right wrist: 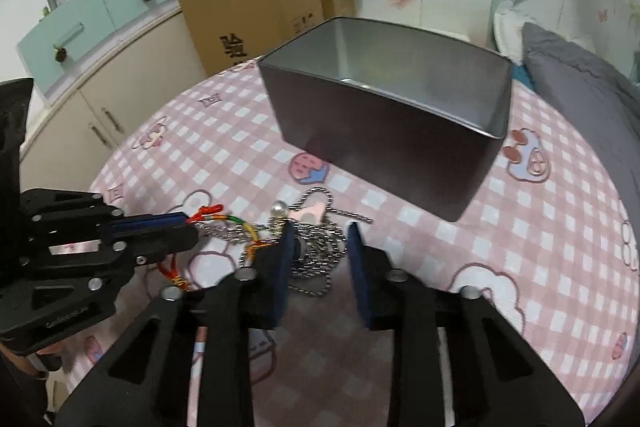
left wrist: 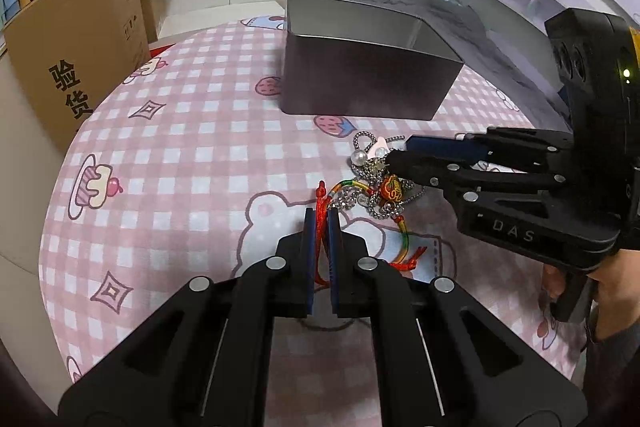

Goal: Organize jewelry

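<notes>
Left claw (left wrist: 321,223) pinching red cord (left wrist: 320,227); right claw (right wrist: 318,243) spread astride ball chain (right wrist: 316,263), mid-bed (left wrist: 192,147), near tin box (left wrist: 360,67).

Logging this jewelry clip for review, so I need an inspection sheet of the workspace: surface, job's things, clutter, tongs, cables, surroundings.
Surface: bed sheet, pink check with cartoon prints.
Job's things: open tin, upright on the sheet; what it holds is not visible. Ball chains, a pearl and a rainbow cord lie tangled in front of it.
Clutter: grey pillow behind the tin.
Tongs: left tongs shut on the cord's red end. Right tongs straddle the chains, pads apart; grip unclear.
Cables: nothing seen.
Surroundings: cardboard box, cupboard with drawers, hanging clothes.
</notes>
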Available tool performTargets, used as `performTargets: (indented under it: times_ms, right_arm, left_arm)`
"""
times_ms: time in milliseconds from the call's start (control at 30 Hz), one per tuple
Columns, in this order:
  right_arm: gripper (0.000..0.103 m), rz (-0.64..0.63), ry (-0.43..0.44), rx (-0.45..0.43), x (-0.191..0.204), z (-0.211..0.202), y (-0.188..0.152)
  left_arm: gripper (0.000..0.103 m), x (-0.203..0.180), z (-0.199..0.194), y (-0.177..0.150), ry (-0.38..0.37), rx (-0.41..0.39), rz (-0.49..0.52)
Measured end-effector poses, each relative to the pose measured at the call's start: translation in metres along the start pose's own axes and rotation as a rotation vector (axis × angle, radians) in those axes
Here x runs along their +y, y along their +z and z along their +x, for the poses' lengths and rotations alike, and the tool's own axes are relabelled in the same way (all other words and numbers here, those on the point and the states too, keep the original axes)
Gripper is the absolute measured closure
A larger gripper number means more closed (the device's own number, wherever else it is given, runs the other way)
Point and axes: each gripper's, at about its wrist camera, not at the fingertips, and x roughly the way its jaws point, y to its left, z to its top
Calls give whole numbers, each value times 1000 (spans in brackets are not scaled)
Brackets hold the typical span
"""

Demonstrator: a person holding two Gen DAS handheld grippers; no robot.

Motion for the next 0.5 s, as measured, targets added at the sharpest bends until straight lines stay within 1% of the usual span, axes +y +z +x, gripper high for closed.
performTargets:
  times_ms: [67, 100, 233, 267, 333, 500]
  right_arm:
    - [93, -31, -25, 2, 3, -1, 0]
    - [96, -37, -24, 7, 3, -2, -1]
    - [96, -31, -39, 0, -1, -8, -3]
    - [96, -19, -41, -11, -4, -12, -4]
    - [103, -3, -48, -41, -7, -22, -4]
    - [103, 1, -62, -108, -8, -51, 3]
  left_arm:
    - [97, 3, 0, 1, 1, -1, -5]
    - [97, 5, 0, 1, -1, -4, -9]
    - [97, 10, -3, 3, -2, -11, -18]
    - [97, 11, -4, 4, -3, -17, -22]
    - [97, 12, -9, 5, -5, -27, -24]
    - [97, 12, -26, 14, -15, -75, -31]
